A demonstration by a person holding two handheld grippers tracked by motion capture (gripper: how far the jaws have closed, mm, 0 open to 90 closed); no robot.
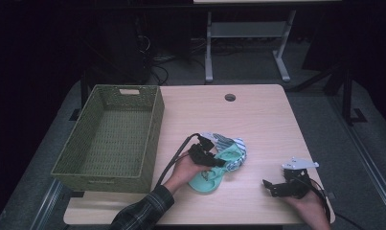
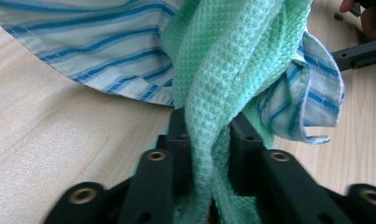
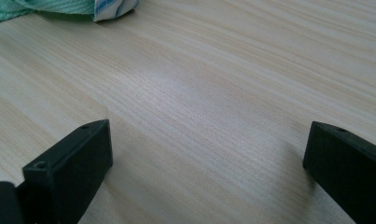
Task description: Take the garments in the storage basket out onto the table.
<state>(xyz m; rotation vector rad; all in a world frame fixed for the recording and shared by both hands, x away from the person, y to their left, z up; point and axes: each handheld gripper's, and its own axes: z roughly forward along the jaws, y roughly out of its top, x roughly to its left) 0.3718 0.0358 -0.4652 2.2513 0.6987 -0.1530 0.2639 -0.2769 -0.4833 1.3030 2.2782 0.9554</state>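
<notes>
Left gripper (image 1: 218, 163) jaws narrowly apart around a fold of green cloth (image 2: 223, 70), bundled with striped cloth (image 2: 83, 42) mid-table; basket (image 1: 152, 139) just left, nearest that hand; right gripper (image 1: 272, 188) wide open, empty

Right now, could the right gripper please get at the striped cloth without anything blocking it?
Probably yes: bare table lies between the open right gripper and the striped cloth; the green cloth lies beside it.

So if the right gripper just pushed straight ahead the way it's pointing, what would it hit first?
Probably the green cloth and the striped cloth bunched beside it. The right gripper looks across bare table toward them, jaws wide apart with nothing between; depth is hard to judge.
</notes>
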